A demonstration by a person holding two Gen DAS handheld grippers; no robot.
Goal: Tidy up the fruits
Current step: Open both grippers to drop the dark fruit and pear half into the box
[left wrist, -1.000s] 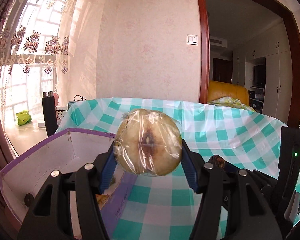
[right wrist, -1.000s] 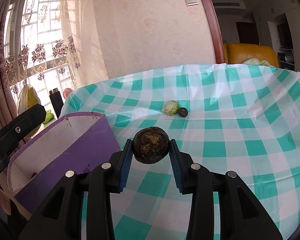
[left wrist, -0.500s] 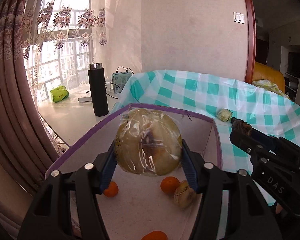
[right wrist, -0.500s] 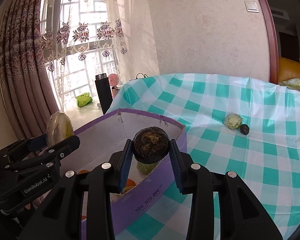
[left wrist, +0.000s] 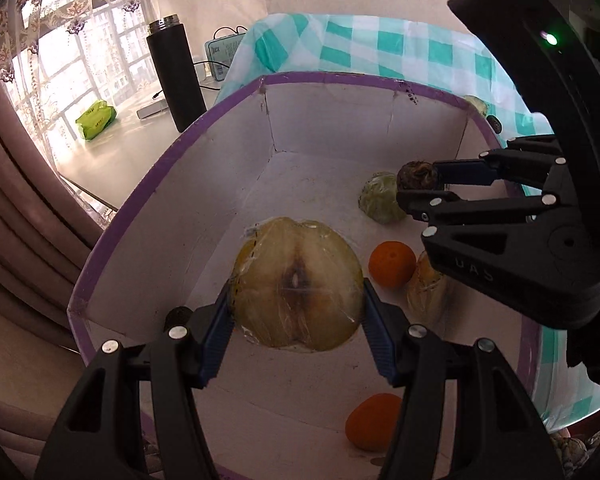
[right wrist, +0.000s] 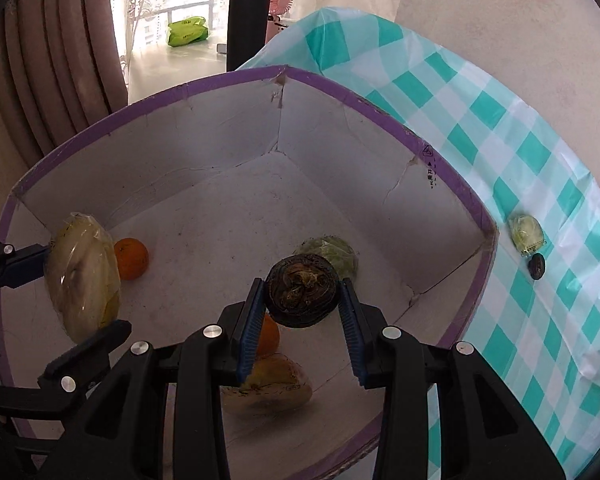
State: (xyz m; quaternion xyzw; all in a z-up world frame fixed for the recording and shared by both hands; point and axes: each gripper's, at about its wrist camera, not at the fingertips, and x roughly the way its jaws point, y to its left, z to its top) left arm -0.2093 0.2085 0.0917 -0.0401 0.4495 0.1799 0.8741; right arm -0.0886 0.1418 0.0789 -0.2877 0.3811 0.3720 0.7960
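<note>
My left gripper (left wrist: 296, 312) is shut on a plastic-wrapped half fruit (left wrist: 296, 284) and holds it above the floor of the purple-rimmed box (left wrist: 204, 120). My right gripper (right wrist: 302, 308) is shut on a dark shrivelled fruit (right wrist: 302, 290) over the same box (right wrist: 380, 108); both also show in the left wrist view (left wrist: 418, 174). In the box lie two oranges (left wrist: 392, 263), a wrapped green fruit (left wrist: 380, 198) and a yellowish fruit (right wrist: 268, 384). A wrapped green fruit (right wrist: 525, 231) and a small dark fruit (right wrist: 536, 266) lie on the checked tablecloth (right wrist: 520, 160) outside the box.
A black flask (left wrist: 176, 72) stands on the sill behind the box, beside a green packet (left wrist: 96, 119) and a small blue device (left wrist: 224, 52). Curtains (right wrist: 60, 40) hang at the left. The box stands at the table's left end.
Both grippers have moved forward and tilted down over the box with their fruits still held. The box interior now fills both views.
</note>
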